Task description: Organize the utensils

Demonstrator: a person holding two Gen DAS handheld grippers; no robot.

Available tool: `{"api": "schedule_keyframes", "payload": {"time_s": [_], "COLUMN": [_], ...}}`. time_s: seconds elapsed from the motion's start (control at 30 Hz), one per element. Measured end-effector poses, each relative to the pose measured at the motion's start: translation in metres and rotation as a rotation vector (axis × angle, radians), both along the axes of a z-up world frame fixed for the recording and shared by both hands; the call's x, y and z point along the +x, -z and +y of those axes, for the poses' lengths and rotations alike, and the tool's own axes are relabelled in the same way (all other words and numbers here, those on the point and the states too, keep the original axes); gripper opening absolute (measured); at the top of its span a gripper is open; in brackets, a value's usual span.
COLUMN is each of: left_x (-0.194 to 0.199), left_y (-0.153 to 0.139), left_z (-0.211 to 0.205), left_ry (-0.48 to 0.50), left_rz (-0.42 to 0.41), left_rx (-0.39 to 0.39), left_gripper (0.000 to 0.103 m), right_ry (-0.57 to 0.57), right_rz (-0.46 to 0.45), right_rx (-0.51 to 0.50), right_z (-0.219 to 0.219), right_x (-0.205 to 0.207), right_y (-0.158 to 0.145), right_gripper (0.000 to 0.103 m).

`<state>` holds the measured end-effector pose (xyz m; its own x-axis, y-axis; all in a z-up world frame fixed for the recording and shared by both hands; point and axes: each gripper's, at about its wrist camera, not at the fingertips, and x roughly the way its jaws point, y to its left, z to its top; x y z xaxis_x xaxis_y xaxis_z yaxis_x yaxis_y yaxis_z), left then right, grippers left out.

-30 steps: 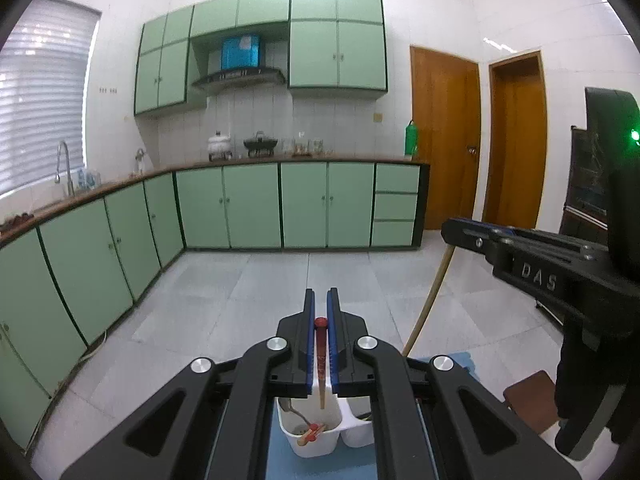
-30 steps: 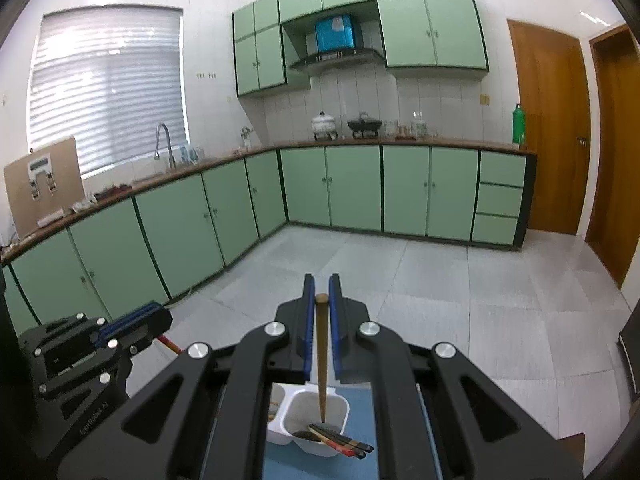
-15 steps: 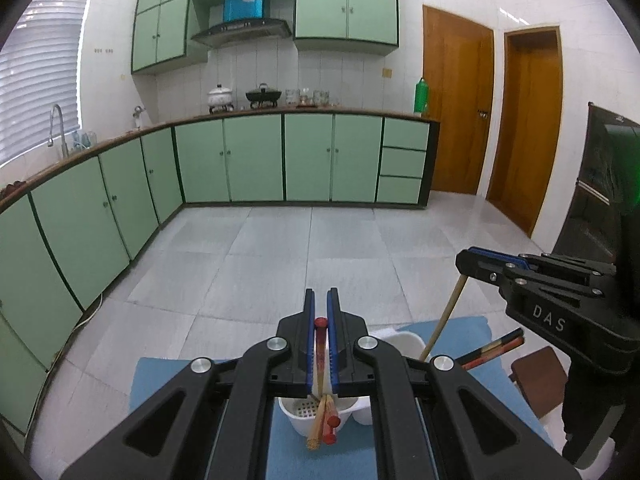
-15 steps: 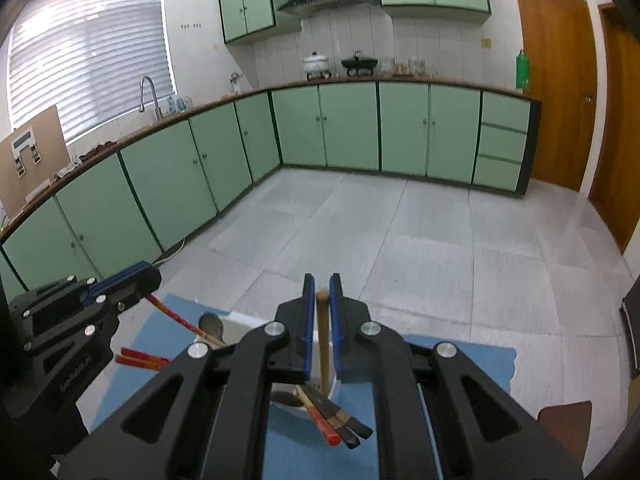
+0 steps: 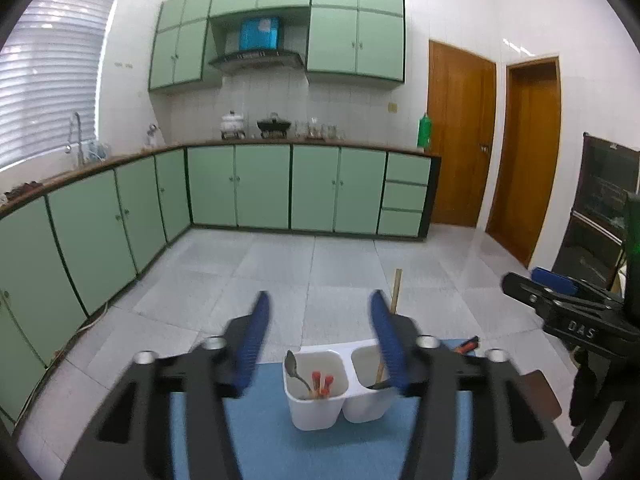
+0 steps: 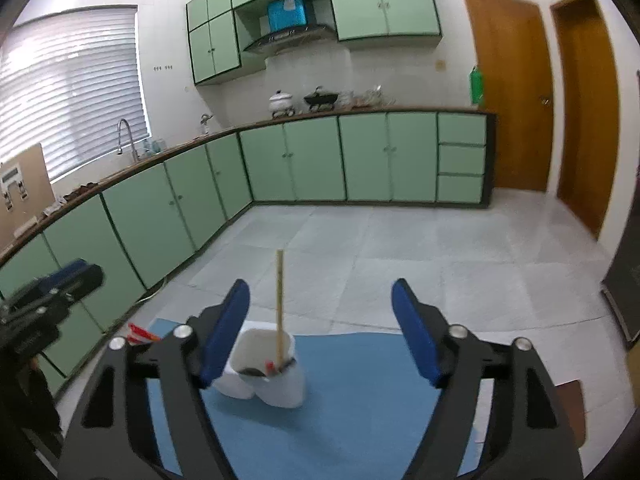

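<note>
A kitchen of mint-green cabinets (image 5: 260,188) and pale floor tiles backs a worktop spread with a blue mat (image 5: 256,432). Near the mat's far edge stands a glossy white two-cup utensil holder (image 5: 320,404). The left view shows a metal spoon (image 5: 294,370) and red-tipped chopsticks (image 5: 322,382) in one cup; the right view shows an upright wooden stick (image 6: 279,304) in the other. Left gripper (image 5: 318,336) and right gripper (image 6: 320,332): fingers spread wide, empty.

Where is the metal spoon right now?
In the left wrist view the metal spoon stands bowl-up in the left compartment of the white holder, beside the two red-tipped chopsticks, on the blue mat.
</note>
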<state>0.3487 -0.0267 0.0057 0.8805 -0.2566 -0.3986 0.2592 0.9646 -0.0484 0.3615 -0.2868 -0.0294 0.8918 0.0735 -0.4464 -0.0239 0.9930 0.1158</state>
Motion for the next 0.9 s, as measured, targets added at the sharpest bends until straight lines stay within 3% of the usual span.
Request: {"api": "schedule_keyframes", "payload": {"time_s": [0.1, 0.4, 0.63, 0.9], "left_x": [-0.027, -0.106, -0.161, -0.212], "left_y": [-0.003, 0.007, 0.01, 0.001], "left_z": [0.005, 0.015, 0.014, 0.015], "left_ry": [-0.007, -0.053, -0.056, -0.03], "left_rz": [-0.023, -0.014, -0.012, -0.041], "left_rx": [-0.007, -0.004, 0.042, 0.02], "left_gripper": [0.076, 0.095, 0.097, 0.097], "right_ry": [0.017, 0.0, -0.029, -0.091], "right_rz": [-0.024, -0.026, -0.016, -0.042], "right_rx": [-0.002, -0.027, -0.008, -0.031], "right_z": [-0.006, 0.004, 0.018, 0.036], "right_x": [-0.035, -0.125, -0.175, -0.216], "right_y": [0.001, 0.013, 0.014, -0.001], "right_gripper": [0.086, 0.096, 0.098, 0.098]}}
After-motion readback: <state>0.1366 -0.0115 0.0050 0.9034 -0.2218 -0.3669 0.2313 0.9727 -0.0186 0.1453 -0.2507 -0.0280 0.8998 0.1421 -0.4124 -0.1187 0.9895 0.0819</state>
